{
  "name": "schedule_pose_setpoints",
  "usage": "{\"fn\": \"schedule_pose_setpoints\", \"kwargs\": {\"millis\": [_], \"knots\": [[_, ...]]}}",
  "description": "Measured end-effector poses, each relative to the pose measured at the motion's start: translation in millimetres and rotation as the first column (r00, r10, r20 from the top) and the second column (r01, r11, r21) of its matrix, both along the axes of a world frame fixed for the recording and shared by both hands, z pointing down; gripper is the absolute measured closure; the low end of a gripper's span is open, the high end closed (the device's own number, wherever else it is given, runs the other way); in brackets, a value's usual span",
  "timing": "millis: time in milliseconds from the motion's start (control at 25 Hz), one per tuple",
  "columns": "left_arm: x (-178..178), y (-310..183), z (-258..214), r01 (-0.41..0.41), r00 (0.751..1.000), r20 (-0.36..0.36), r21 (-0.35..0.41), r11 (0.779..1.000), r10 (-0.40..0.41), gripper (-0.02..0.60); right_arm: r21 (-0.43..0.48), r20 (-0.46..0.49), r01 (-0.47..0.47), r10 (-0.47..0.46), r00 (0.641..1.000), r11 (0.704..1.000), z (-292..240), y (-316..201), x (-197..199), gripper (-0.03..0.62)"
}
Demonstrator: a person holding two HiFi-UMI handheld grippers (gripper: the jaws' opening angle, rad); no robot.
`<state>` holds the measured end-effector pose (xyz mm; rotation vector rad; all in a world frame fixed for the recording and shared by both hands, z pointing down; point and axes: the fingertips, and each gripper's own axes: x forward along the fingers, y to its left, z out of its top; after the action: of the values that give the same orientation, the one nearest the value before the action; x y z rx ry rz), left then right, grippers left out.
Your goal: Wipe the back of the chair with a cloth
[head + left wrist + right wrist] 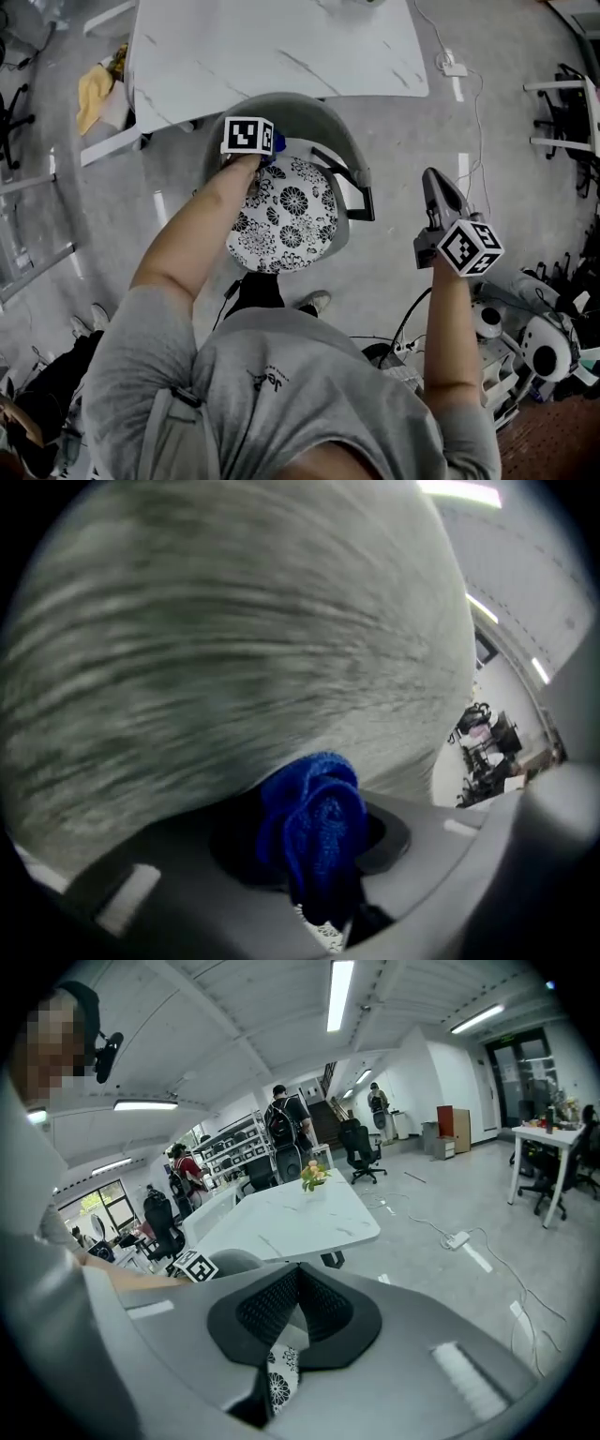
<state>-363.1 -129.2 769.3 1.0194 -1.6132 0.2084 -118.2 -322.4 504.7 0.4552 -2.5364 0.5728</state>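
Gripping a bunched blue cloth (314, 822), the left gripper (319, 855) has its jaws closed on the fabric; the wad fills the gap and bulges out past the tips. The cloth's front edge is touching the grey chair back (234, 649), which fills nearly the whole left gripper view. The surface looks streaked and blurred there.

Head view: the left gripper (267, 150) is at the inner face of the curved backrest (309, 117), just above the seat, with a bit of blue cloth (277, 142) showing beside its marker cube (248, 134). The seat carries a round black-and-white floral cushion (286, 220). A black armrest (352, 183) is on the chair's right side. The chair is tucked against a white marble-pattern table (272, 47).

The right gripper (434, 178) is held up over the floor, well apart from the chair, to its right. In its own view the right gripper (298, 1274) has its pads together at the tips with nothing between them. A strip of the floral cushion shows below through the slit.

Also around: a yellow rag (94, 89) left of the table and a power strip (453, 67) on the floor.
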Motion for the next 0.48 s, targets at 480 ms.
{"fn": "schedule_pose_setpoints", "kwargs": {"millis": [480], "knots": [[90, -125, -7, -0.384, 0.912, 0.149, -0.025, 0.923, 0.383, 0.409, -0.001, 0.004, -0.131, 0.131, 0.991, 0.991, -4, -36, 80, 0.591]]}}
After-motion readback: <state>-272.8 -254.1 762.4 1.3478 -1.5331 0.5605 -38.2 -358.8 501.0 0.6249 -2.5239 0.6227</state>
